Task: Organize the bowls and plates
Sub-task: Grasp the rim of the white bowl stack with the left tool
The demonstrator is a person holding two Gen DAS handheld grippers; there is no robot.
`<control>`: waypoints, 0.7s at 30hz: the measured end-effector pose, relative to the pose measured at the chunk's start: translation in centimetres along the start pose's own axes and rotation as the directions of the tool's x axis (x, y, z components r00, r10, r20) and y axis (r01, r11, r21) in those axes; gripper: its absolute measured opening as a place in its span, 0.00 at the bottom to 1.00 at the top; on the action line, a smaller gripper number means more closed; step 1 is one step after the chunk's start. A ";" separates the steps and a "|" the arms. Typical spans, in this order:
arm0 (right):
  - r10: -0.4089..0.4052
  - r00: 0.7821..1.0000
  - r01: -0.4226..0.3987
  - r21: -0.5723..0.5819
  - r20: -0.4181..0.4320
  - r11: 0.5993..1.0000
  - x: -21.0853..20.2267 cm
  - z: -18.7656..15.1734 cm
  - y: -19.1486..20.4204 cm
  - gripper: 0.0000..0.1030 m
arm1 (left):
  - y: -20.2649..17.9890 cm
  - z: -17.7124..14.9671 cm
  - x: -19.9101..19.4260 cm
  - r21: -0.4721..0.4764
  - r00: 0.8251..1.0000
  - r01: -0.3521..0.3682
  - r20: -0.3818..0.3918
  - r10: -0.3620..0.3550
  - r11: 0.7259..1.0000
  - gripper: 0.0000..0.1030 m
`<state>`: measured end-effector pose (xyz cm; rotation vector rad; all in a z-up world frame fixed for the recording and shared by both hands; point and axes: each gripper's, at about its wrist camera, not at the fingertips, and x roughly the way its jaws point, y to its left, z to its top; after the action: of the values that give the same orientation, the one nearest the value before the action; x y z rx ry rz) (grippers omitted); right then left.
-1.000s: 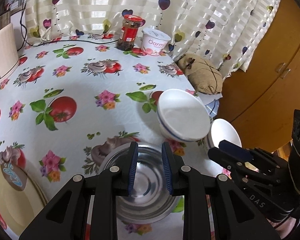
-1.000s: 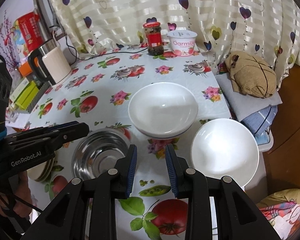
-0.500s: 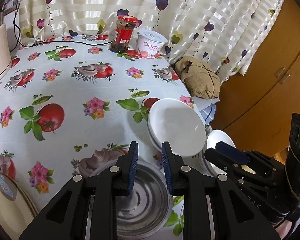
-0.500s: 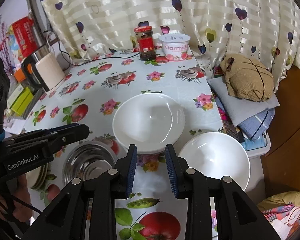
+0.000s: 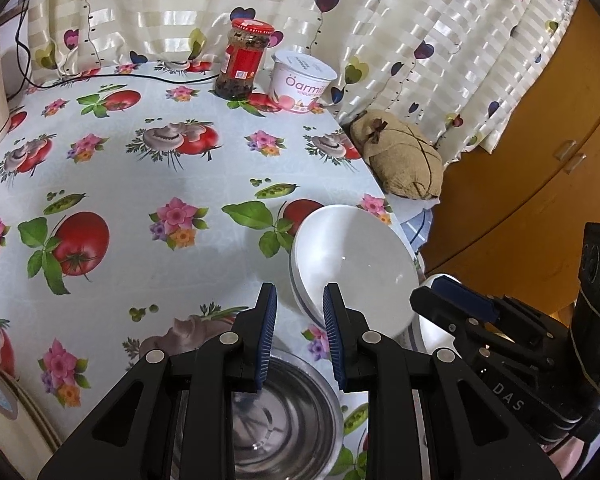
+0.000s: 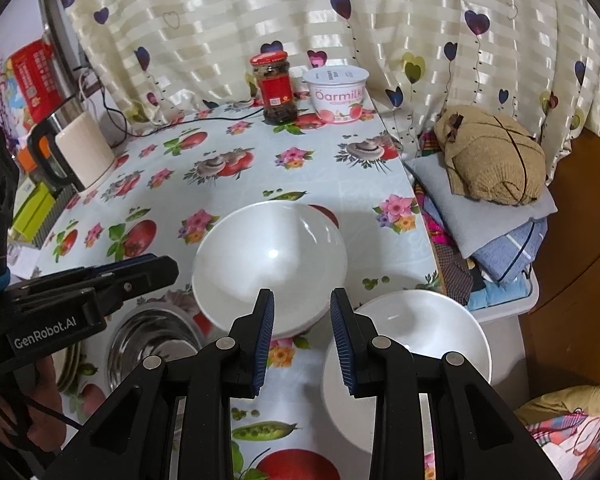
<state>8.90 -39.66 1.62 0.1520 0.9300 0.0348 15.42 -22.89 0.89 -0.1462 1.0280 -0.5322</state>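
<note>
Ahead of my right gripper (image 6: 302,334): the stacked white bowls (image 6: 270,270) sit just past the fingertips on the flowered tablecloth (image 6: 260,184), near the table's right edge.
Right jaws: I hold them parted by a narrow gap, with nothing between the blue pads.
Left jaws: my left gripper (image 5: 300,338) is likewise slightly parted and empty, hanging over the steel bowl (image 5: 284,420).
Beside the right fingertips: the single white bowl (image 6: 412,340) sits at the very corner, partly over the edge by the look of it.
Risk, knock-off: if I swing right, a finger could nudge that bowl off the corner towards the folded cloths (image 6: 496,236).
Risk, gap too small: the jaws may be too narrow to take a rim; I judge I must widen them first, or the pads will shove the stack.
Risk, collision: both grippers are close together, so reaching for the same bowl could make them clash.
Risk, slip: glazed rims look slick; a shallow pinch may let a bowl tilt out.
</note>
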 end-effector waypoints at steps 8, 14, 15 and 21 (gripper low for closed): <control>-0.005 1.000 0.005 0.013 -0.014 1.000 1.2 0.7 -0.7 0.28 | 0.5 0.3 1.1 -0.016 1.000 -0.012 -0.008 0.012 1.000 0.24; -0.008 1.000 0.009 0.015 -0.026 1.000 2.1 0.9 -1.1 0.28 | 0.5 0.5 1.6 -0.013 1.000 -0.012 -0.013 0.012 1.000 0.24; -0.009 1.000 0.010 0.016 -0.030 1.000 2.3 0.9 -1.2 0.28 | 0.5 0.5 1.7 -0.013 1.000 -0.013 -0.015 0.013 1.000 0.24; -0.011 0.999 0.013 0.026 -0.053 1.000 3.4 1.0 -1.7 0.28 | 0.4 0.7 2.5 -0.007 0.999 -0.017 -0.028 0.017 1.000 0.24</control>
<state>11.72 -41.17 -0.77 0.1708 0.9842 0.0156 17.18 -23.85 -0.77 -0.1370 1.0582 -0.5164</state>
